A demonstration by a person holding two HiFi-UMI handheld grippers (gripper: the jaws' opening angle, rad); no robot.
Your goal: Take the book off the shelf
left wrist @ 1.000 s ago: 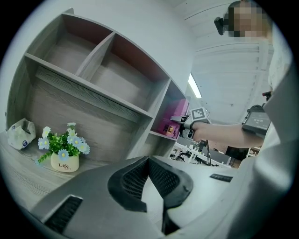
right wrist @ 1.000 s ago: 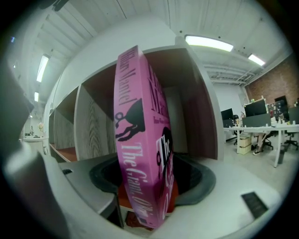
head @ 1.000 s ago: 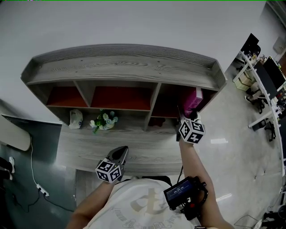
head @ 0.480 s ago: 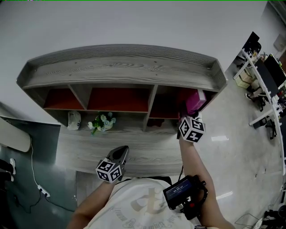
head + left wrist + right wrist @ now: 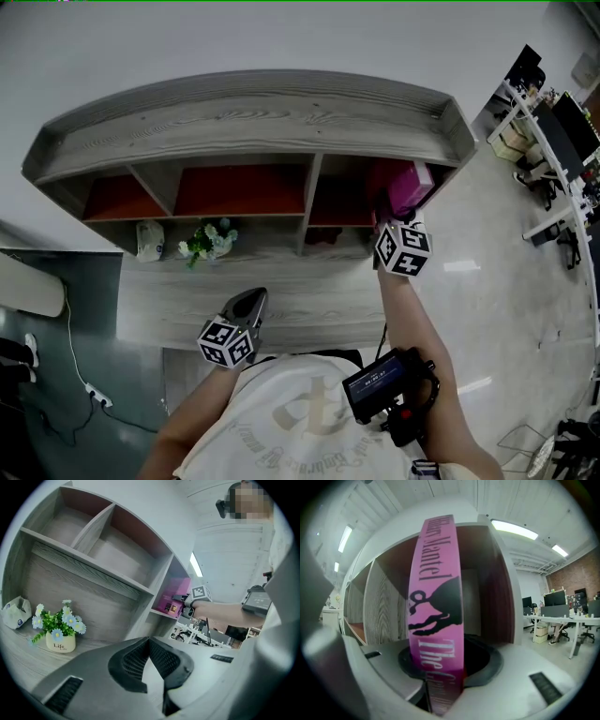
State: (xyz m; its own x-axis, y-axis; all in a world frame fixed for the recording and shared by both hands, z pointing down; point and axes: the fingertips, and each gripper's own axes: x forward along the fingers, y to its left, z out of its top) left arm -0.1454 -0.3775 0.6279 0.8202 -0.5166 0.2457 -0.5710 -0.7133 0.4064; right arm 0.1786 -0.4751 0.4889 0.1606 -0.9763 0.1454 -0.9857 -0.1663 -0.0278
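Note:
A pink book [image 5: 411,192] stands upright in the rightmost compartment of the grey wooden shelf [image 5: 244,112]. My right gripper [image 5: 387,217] reaches into that compartment at the book's spine. In the right gripper view the pink spine [image 5: 436,597] with black lettering fills the gap between the jaws of the right gripper [image 5: 443,686], which are closing onto it from both sides. My left gripper [image 5: 251,300] hangs low over the desk surface, shut with nothing in it. The left gripper view shows its pads [image 5: 136,660] meeting and the book [image 5: 174,597] far off.
A small pot of flowers [image 5: 202,242] and a white packet [image 5: 148,239] sit under the left compartments on the desk surface [image 5: 309,300]. A black device [image 5: 380,394] is strapped to the right forearm. Office desks [image 5: 553,159] stand at the far right.
The head view has shifted, so the shelf sits a little higher and wider in the picture. The right gripper stays at the pink book. The left gripper has hardly moved.

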